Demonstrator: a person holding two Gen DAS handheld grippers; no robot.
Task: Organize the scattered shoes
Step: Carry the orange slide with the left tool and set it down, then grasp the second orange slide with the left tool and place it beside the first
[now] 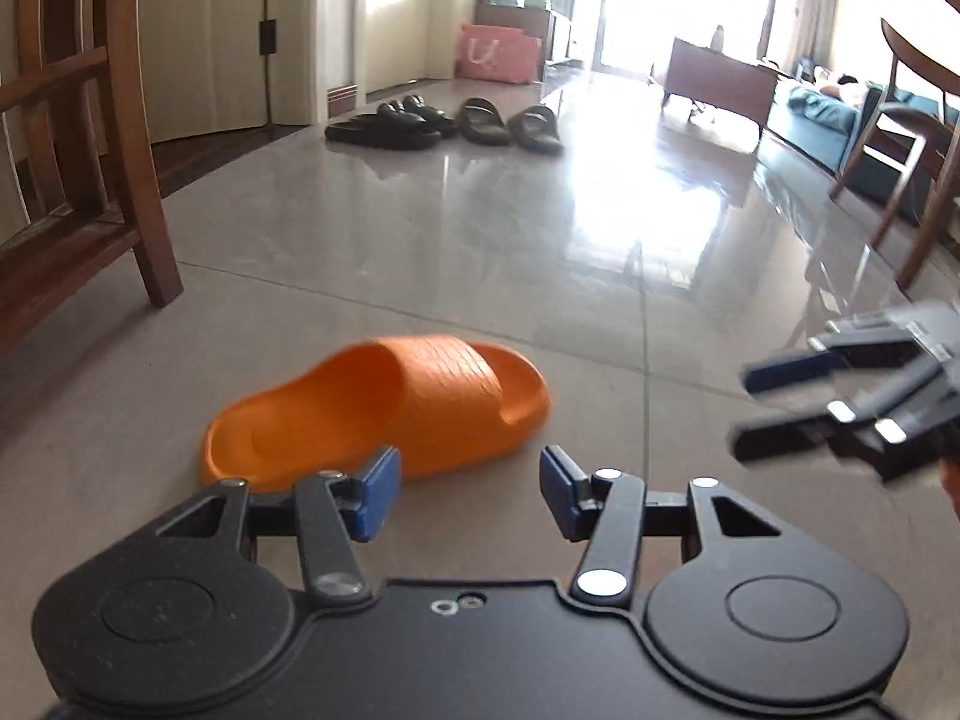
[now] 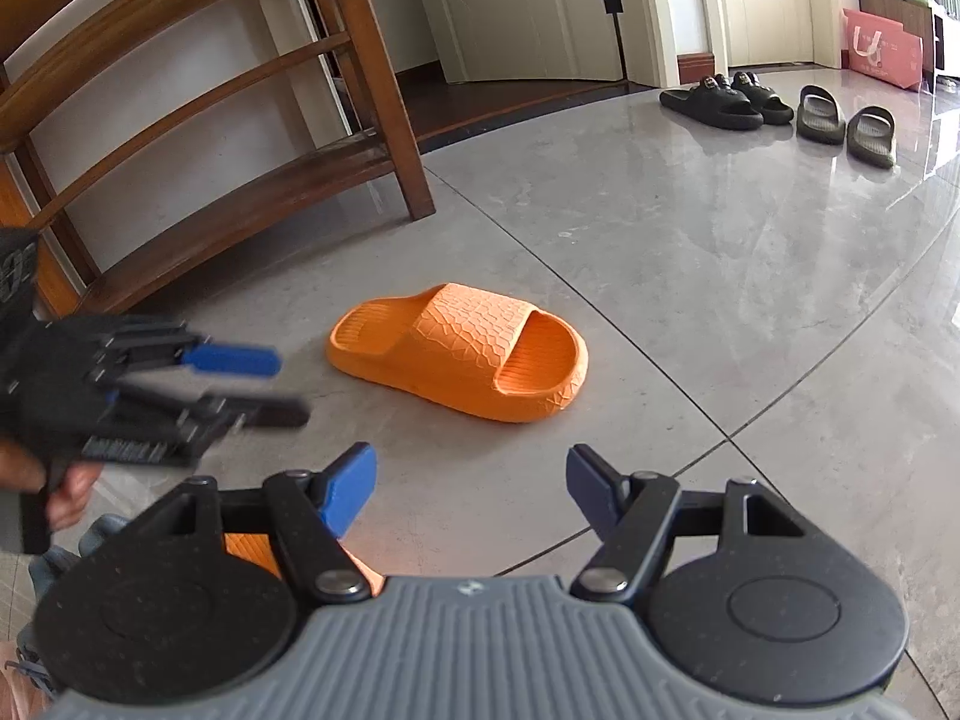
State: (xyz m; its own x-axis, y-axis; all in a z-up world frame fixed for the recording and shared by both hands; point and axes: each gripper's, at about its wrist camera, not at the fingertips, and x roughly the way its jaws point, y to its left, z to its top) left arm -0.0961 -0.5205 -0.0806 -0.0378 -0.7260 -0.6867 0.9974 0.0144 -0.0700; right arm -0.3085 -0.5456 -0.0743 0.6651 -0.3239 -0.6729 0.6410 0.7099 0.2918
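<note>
I hold both grippers, left [image 1: 468, 495] and right [image 2: 471, 495], spread wide and empty. The orange slipper [image 1: 384, 405] lies on the floor just ahead. Next, I judge, closing on its edge.

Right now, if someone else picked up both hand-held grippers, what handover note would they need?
Left hand-held gripper: open, empty, low, just short of the orange slipper.
Right hand-held gripper: open, empty, also facing that slipper.
Orange slipper lies alone on the floor tiles; a bit of orange shows under the right gripper, unclear what.
Done: black slippers and grey slippers paired in a row by the doorway.
Left: pick up the orange slipper and line it up.
</note>
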